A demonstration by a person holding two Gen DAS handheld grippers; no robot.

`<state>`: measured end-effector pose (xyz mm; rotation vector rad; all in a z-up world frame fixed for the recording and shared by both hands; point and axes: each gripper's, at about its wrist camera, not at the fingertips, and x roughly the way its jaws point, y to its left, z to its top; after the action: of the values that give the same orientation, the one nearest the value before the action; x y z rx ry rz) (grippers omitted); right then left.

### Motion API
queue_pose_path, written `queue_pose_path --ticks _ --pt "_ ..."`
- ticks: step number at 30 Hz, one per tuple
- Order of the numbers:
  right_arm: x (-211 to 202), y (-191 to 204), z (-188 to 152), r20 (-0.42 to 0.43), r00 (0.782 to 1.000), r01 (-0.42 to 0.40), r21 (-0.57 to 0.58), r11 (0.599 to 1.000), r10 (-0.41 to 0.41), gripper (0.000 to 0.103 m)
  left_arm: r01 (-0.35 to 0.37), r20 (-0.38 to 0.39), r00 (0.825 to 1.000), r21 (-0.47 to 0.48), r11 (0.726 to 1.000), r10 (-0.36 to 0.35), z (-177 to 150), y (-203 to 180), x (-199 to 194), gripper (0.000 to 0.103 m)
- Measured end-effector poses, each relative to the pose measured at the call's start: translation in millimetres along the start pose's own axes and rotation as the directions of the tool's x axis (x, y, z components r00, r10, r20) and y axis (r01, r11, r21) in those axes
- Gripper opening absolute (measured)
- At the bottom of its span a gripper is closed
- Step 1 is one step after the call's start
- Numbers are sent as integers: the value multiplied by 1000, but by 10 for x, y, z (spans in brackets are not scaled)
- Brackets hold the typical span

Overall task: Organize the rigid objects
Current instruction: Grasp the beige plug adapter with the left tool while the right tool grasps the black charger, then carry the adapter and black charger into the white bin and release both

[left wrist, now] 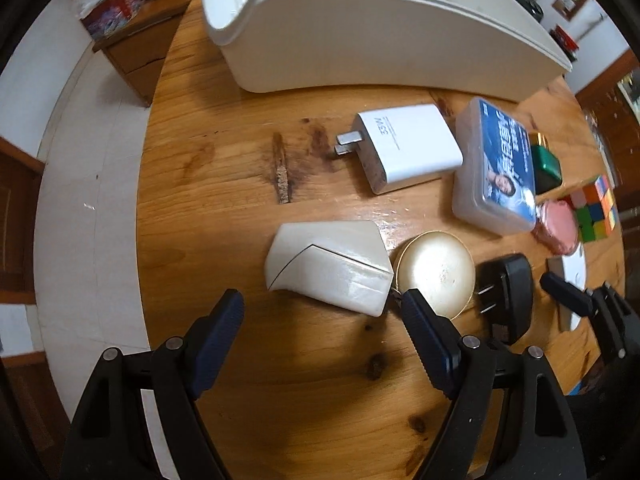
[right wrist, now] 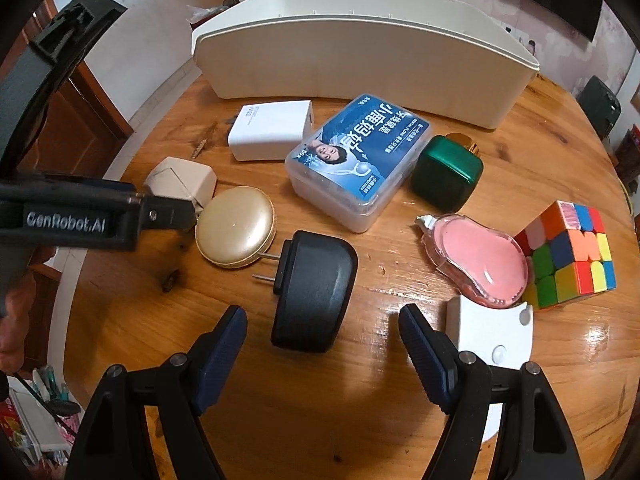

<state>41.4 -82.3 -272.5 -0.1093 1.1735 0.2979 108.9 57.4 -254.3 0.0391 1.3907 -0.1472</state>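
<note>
Nearest the right gripper point(right wrist: 322, 330) lies the black plug point(right wrist: 314, 292), its rear end between the spread fingers, which touch nothing; its two prongs point toward the gold compact point(right wrist: 235, 232). Just right of that gripper a white holder point(right wrist: 494, 332) sits at the table's point(right wrist: 360, 420) near edge, with the pink tape dispenser point(right wrist: 480, 264) overlapping its far side and the cube point(right wrist: 570, 254) beside that.

In the left wrist view the left gripper point(left wrist: 320, 312) is likewise released, its fingers straddling open wood just short of the cream adapter point(left wrist: 330, 266), which touches the compact point(left wrist: 436, 272) on its right. One fingertip overlaps the compact's near edge in the picture (contact cannot be told).

Toward the middle of the table the white charger point(left wrist: 404, 148) lies with its prongs pointing to the left edge, touching the floss box point(left wrist: 496, 168). A green box point(right wrist: 448, 172) stands just right of the floss box. Along the far edge stands the white bin point(right wrist: 360, 56), well apart from both grippers.
</note>
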Motion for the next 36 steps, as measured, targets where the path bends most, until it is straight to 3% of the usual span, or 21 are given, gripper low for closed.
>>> queue_pose_path --ticks 8,19,21,23,27,36 --pt "97 1 50 -3 1000 20 -7 1000 -20 79 16 -9 1000 -4 1000 -16 77 99 43 83" --pt "199 125 103 18 998 56 -59 997 -56 75 -21 -8 1000 22 1000 22 96 139 126 82" --pt "211 140 122 24 998 53 -64 997 -51 71 -22 3 1000 28 999 22 127 127 111 77" --pt "208 156 146 29 999 46 -74 996 -44 65 -20 15 1000 37 999 20 158 120 58 66" --pt "207 216 177 32 999 32 -95 995 -29 44 -32 13 999 34 999 32 126 78 51 66" --pt "159 202 201 5 1000 9 -78 997 -8 42 -38 45 998 10 999 38 113 -11 -231 65"
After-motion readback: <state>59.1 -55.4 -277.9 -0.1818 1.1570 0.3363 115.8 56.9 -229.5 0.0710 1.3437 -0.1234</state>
